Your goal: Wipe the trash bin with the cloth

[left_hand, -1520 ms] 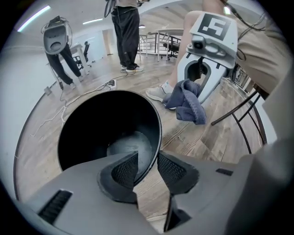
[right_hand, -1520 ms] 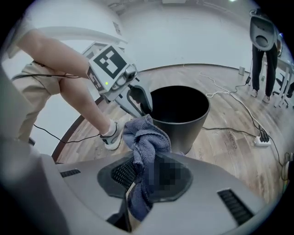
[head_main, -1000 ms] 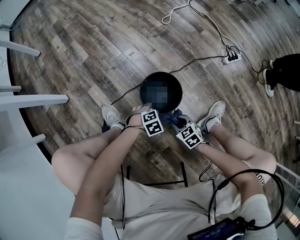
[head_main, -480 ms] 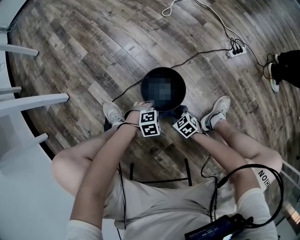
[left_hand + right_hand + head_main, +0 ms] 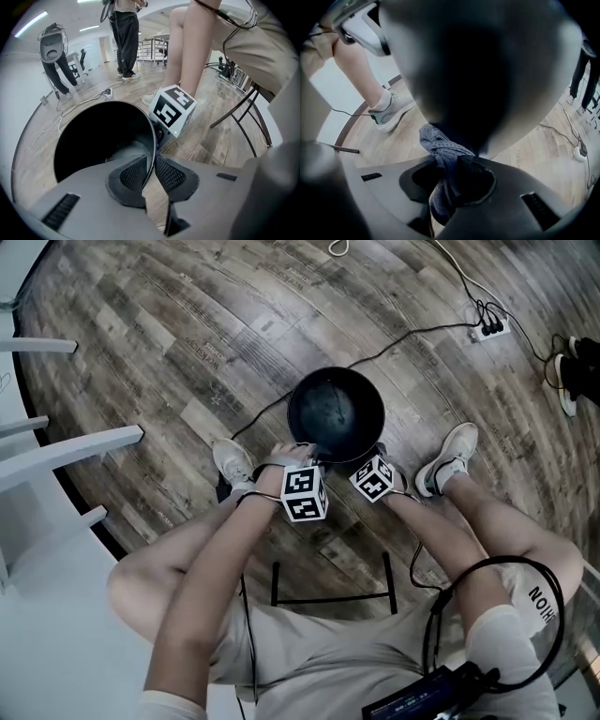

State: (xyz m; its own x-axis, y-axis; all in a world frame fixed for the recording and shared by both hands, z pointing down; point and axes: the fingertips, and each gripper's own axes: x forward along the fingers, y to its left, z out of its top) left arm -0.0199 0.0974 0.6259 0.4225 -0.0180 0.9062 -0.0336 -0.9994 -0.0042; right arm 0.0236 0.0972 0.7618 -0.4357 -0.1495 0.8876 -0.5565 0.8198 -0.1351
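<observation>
We show a round, smooth black plastic trash bin (image 5: 336,413) standing on the grey-brown wood-plank floor (image 5: 187,352). The left claw (image 5: 150,172), its jaws just now closing, pinches the bin's thin rim between ribbed pads. The right claw (image 5: 449,183) clamps a crumpled blue-grey knitted cloth (image 5: 440,147) close by the bin's outer wall.

Between the matt, grid-textured black pads (image 5: 133,172) of my left gripper (image 5: 150,161) I see the trash bin (image 5: 101,136) rim: smooth, dark, faintly glossy. The cloth (image 5: 440,143) between my right gripper (image 5: 449,176) fingers (image 5: 474,183) is coarse blue-grey knit. Beneath both, the floor (image 5: 187,343) is matt, grainy wood.
</observation>
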